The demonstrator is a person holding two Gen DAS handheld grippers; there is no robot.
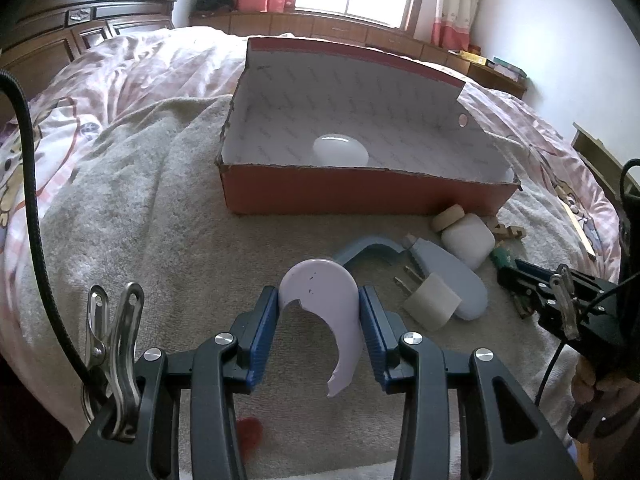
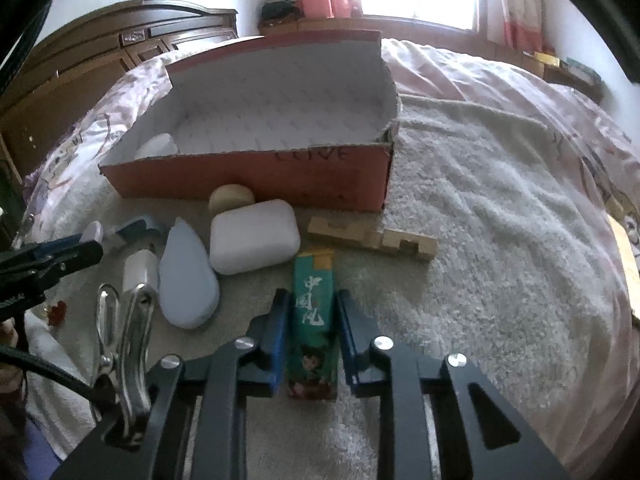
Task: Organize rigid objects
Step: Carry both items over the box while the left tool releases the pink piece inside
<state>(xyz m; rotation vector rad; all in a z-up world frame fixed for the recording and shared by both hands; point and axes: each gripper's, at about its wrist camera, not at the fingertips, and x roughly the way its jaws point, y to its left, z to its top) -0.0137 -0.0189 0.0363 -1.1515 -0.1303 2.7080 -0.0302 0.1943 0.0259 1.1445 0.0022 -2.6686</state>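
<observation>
My left gripper is shut on a curved lilac plastic piece and holds it above the beige towel, short of the red cardboard box. A white oval object lies inside the box. My right gripper is shut on a green printed box that stands on end on the towel. In the right wrist view the red box stands ahead and to the left, and the left gripper's black body shows at the left edge.
On the towel by the box lie a white case, a pale blue oval piece, a white plug, a beige round disc and wooden blocks. A pink bedspread, a dark wooden headboard and a window surround them.
</observation>
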